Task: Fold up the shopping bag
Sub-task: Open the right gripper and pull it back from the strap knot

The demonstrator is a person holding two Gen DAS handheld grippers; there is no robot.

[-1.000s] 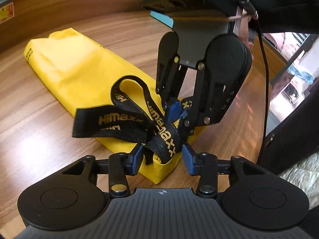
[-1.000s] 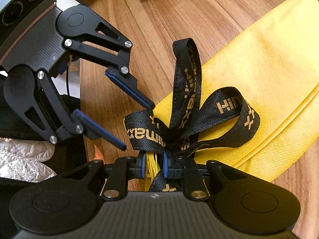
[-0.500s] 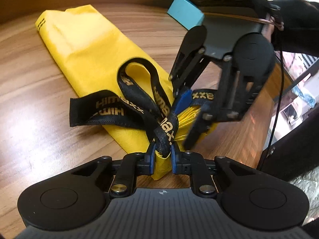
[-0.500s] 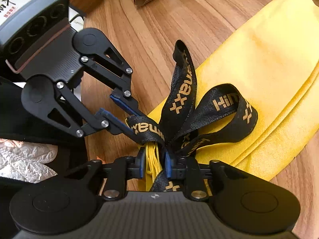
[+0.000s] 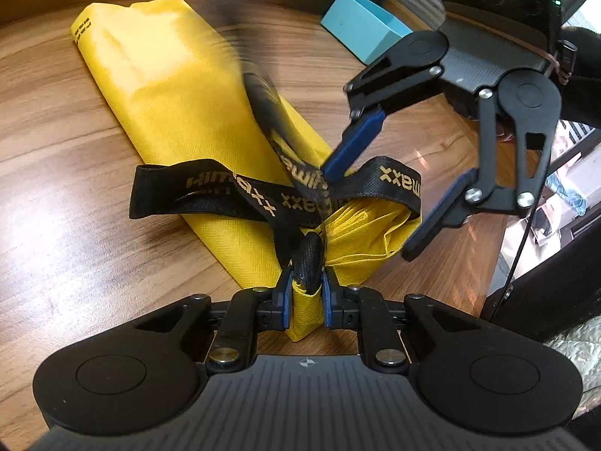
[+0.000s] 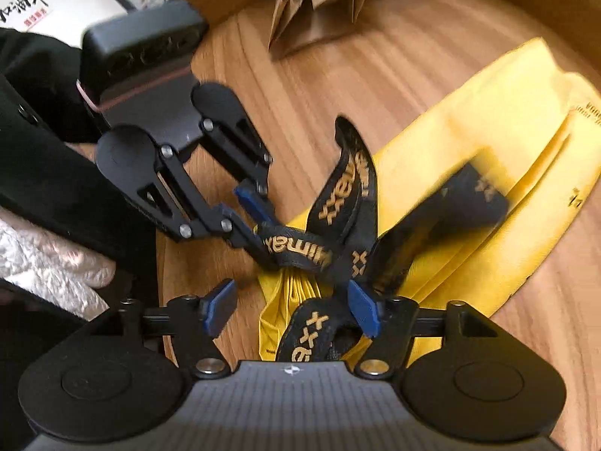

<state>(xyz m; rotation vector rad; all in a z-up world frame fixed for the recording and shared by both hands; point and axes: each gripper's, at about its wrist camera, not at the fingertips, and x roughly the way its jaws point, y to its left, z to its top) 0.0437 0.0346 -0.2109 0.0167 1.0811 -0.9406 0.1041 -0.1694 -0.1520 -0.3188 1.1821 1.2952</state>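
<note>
Since a second ago my right gripper [image 6: 293, 306] has let go of the bunched end of the bag [image 5: 176, 97] and lifted off; its jaws are opening, the blue pads clear of the cloth, though a loop of strap [image 6: 311, 334] and the yellow folds still sit loosely between them. Over the same second my left gripper [image 5: 305, 293] came in from open and now stands clamped on the bag's near corner, pinching yellow cloth and a twisted black strap together. From the left view one strap [image 5: 263, 101] rising beyond my fingers is a blur, so I cannot read its shape or where it ends. From the right view another strap [image 6: 462, 203], far to the right of my fingers, is also smeared. The bag is soft, matte, woven-looking yellow fabric, folded into a long narrow strip lying flat on the wood-grain table [image 5: 56, 188], stretching away from the left fingers. Its straps are flat black webbing with gold lettering, partly cut off by overlaps. Beyond the right fingers a brown paper bag [image 6: 323, 0] is cropped at the top edge; a light blue box [image 5: 364, 26] sits past the left fingers.
</note>
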